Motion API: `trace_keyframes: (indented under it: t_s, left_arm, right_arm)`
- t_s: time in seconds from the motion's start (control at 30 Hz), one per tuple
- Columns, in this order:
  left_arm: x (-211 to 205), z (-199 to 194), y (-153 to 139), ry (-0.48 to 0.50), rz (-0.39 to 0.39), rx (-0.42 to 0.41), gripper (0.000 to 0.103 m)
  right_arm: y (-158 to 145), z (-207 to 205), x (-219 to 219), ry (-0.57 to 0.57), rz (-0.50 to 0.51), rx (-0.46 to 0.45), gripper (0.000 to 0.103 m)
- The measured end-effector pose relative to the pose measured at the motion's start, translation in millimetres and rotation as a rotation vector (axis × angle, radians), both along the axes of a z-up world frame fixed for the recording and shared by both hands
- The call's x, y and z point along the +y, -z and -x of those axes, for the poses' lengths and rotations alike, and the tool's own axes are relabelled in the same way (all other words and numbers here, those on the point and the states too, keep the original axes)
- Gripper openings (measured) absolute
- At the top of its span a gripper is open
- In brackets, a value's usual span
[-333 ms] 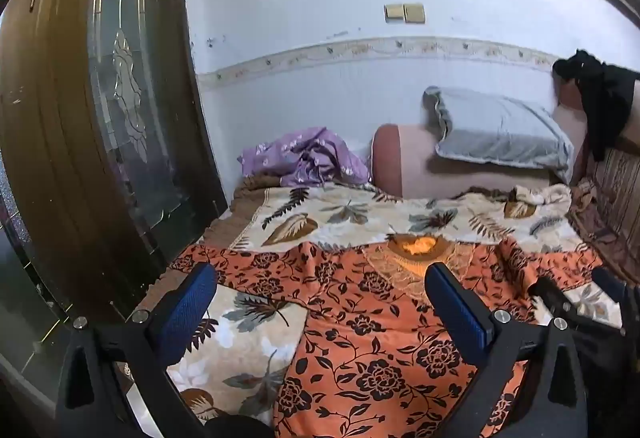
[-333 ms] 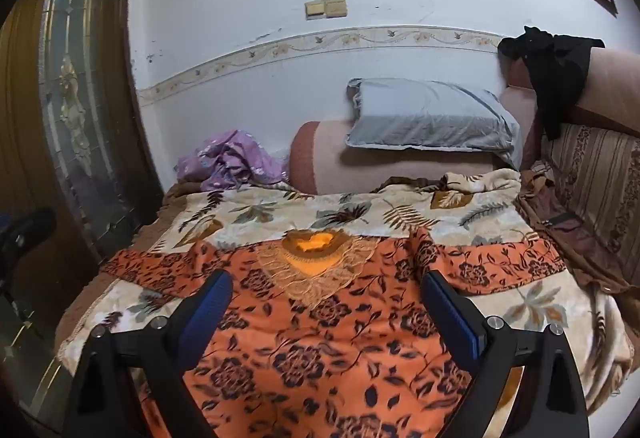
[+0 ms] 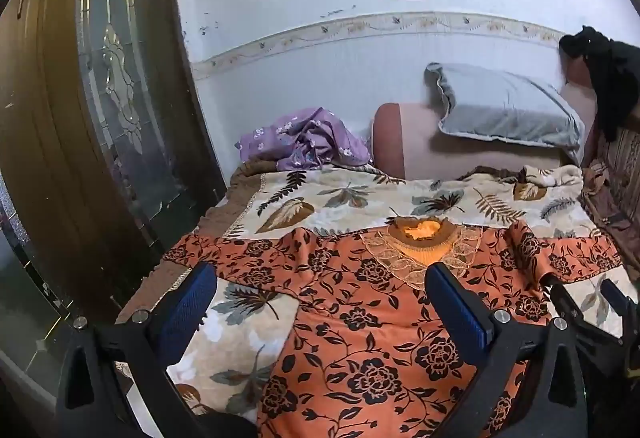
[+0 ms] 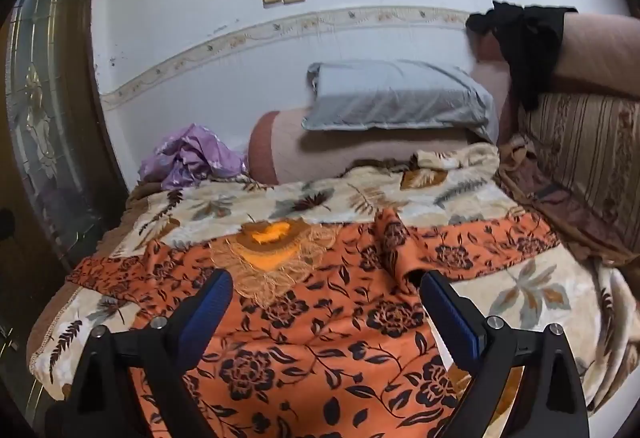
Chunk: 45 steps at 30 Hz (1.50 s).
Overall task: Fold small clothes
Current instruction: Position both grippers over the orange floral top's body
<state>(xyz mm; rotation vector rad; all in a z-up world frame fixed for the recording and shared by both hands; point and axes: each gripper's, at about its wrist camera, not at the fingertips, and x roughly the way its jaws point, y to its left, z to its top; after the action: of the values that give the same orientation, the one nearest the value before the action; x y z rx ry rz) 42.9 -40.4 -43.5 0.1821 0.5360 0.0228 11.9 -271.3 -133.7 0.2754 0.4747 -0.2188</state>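
Note:
An orange top with black flowers (image 3: 360, 302) lies spread flat on the leaf-print blanket (image 3: 340, 198), neckline away from me, both sleeves out to the sides. It also shows in the right wrist view (image 4: 320, 326). My left gripper (image 3: 320, 314) is open and empty above the top's left side. My right gripper (image 4: 326, 314) is open and empty above the top's middle and right side, and its tip shows at the right edge of the left wrist view (image 3: 584, 302). The right sleeve (image 4: 472, 250) has a raised fold near the shoulder.
A crumpled purple garment (image 3: 308, 138) lies at the blanket's far left. A grey pillow (image 3: 504, 110) rests on a pink bolster (image 3: 424, 146) by the wall. A wooden door (image 3: 80, 118) stands at left. A black cloth (image 4: 528, 38) hangs over the striped sofa back (image 4: 580, 142) at right.
Both grippers have shifted slightly toward the top and to the right; the garment looks a little closer. Both stay open, and the top has not moved.

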Motion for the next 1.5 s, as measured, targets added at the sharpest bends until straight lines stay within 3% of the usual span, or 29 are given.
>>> trace_keyframes:
  t_s: [0.2,0.3,0.87,1.5]
  left_arm:
    - [-14.7,-1.8,9.2,-0.003,-0.013,-0.030,0.103]
    - [-13.3,-2.2,15.7,-0.008,-0.012,-0.053,0.103]
    - [13.8,-21.1,47.5,-0.036,0.041,0.011,0.103]
    - [15.2,-34.8,67.1,-0.041,0.036,0.066,0.103]
  right_arm:
    - [-1.1,8.4,-1.6,0.022,0.076,-0.027,0.097]
    - [-5.3,12.2,-6.7,0.041,0.068,-0.040,0.097]
    - [9.1,10.6,17.8,0.019,0.149,-0.053,0.097]
    - [25.6,-3.4,16.6,0.003,0.132,0.004,0.097]
